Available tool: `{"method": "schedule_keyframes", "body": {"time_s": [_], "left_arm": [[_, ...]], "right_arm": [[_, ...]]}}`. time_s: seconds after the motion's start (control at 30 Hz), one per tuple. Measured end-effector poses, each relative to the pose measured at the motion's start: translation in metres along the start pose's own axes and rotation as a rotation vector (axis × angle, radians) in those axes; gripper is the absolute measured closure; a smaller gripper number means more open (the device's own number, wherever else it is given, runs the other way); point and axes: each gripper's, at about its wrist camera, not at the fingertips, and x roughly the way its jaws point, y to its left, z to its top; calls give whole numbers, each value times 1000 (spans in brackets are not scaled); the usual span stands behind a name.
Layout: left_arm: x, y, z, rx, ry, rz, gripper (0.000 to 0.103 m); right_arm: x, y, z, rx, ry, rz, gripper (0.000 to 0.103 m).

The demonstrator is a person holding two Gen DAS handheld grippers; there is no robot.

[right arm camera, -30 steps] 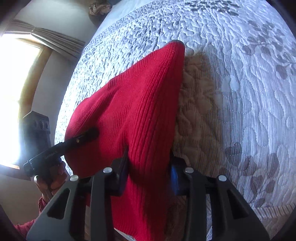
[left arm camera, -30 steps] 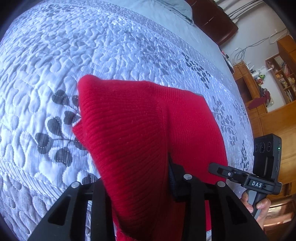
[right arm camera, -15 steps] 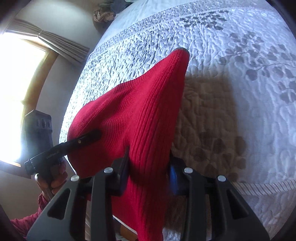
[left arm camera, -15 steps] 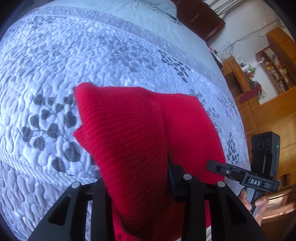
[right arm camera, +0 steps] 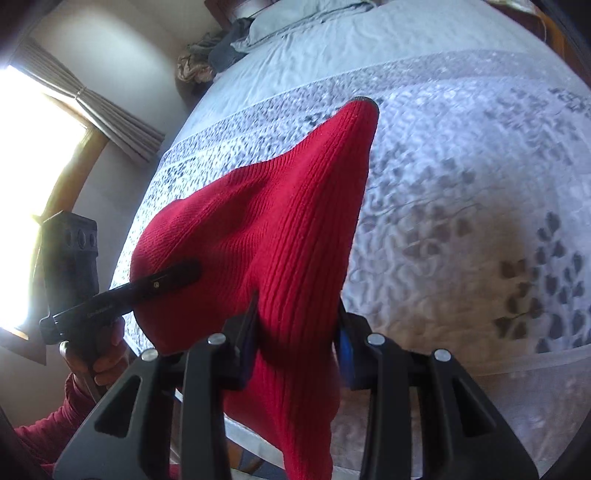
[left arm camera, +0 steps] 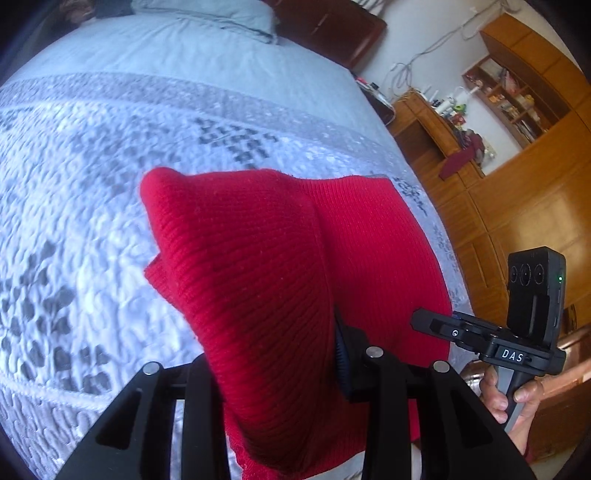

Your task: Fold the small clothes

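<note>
A red ribbed knit garment (left arm camera: 266, 273) hangs stretched between my two grippers above the bed. My left gripper (left arm camera: 273, 354) is shut on one near corner of it. My right gripper (right arm camera: 295, 325) is shut on the other near corner, and the cloth (right arm camera: 280, 236) drapes over its fingers. The far edge rises to a point over the quilt. The right gripper shows in the left wrist view (left arm camera: 424, 321). The left gripper shows in the right wrist view (right arm camera: 184, 271), pinching the cloth.
A grey quilted bedspread with a leaf pattern (left arm camera: 92, 184) covers the bed. Pillows (left arm camera: 207, 14) lie at the head. Wooden cabinets and shelves (left arm camera: 517, 166) stand to the right of the bed. A curtained window (right arm camera: 37, 129) is on the left.
Both grippers have lifted and tilted up with the garment held. More of the far bed, the pillows and the room now show. The grips have not changed.
</note>
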Motion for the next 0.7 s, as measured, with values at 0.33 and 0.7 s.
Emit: {"method": "schedule_keyframes", "body": {"time_s": [0.33, 0.7], "left_arm": [[61, -52, 19, 5, 18, -1, 68], [135, -26, 9, -12, 36, 164, 74]], "right_arm": [[-27, -86, 27, 55, -13, -4, 69], [42, -185, 27, 234, 54, 2, 68]]}}
